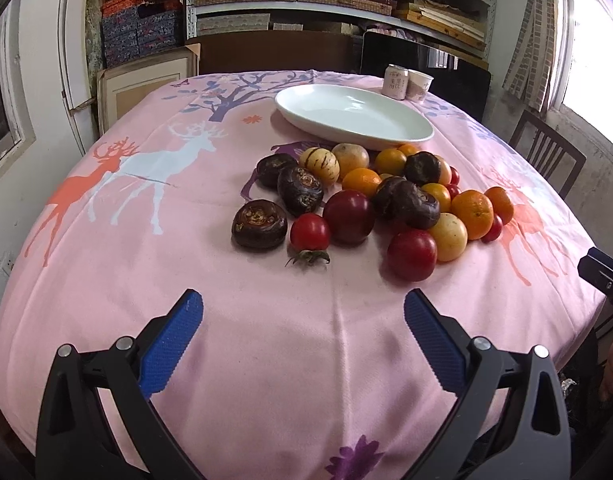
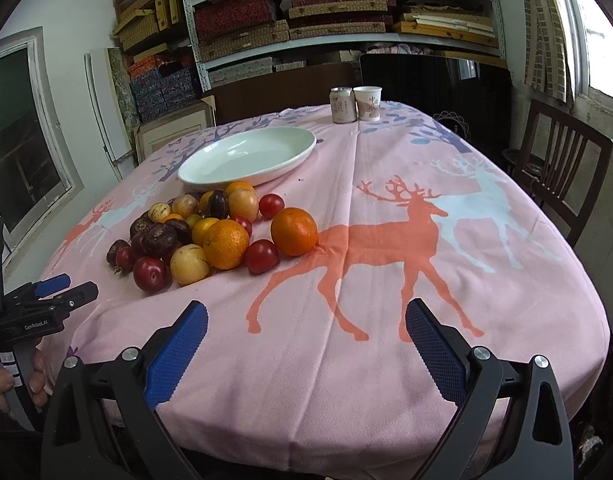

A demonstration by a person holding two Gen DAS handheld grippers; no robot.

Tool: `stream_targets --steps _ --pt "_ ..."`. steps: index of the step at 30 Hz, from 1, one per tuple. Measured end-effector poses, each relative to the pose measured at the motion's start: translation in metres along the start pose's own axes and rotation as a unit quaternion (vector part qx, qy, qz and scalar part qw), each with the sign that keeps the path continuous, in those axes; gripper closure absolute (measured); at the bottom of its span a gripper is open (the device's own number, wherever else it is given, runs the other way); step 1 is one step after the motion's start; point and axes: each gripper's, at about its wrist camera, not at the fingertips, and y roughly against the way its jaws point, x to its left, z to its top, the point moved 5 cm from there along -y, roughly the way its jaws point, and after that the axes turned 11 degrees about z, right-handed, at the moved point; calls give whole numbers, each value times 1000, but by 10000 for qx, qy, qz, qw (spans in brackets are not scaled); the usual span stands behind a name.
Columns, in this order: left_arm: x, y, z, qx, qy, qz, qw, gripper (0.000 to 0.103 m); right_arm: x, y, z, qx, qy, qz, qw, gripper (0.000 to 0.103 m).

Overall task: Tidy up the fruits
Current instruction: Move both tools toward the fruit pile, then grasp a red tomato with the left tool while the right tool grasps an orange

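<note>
Fruits (image 1: 370,196) beside plate (image 1: 352,114), cloth (image 1: 266,340) bare

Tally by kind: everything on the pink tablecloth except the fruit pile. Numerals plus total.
White oval ceramic dish: 1
Pale pink drink can: 1
White paper cup: 1
Total: 3

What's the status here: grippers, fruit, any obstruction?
Left gripper and right gripper both open, empty, hovering over the pink deer-print tablecloth. Mixed fruit pile untouched beside the empty white oval dish. Nothing in the way.
</note>
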Motion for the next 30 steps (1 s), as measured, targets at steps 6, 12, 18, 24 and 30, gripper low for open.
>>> stream_targets --steps 6,12,18,24,30 --pt "-18 -18 13 -127 -270 204 9993 7 -6 -22 -3 197 -57 50 9998 4" --pt "-29 -42 12 191 -522 23 9985 54 -19 -38 -5 384 -262 39 9989 4" --pt "-32 -48 20 186 -618 33 9979 54 -22 -46 -5 419 -280 38 9987 3" --pt "-27 -58 34 253 -689 48 9973 63 -23 -46 -5 404 -255 62 9988 4" --pt "-27 -62 36 300 -708 -27 9970 66 -25 -46 -5 392 -258 52 9989 4"
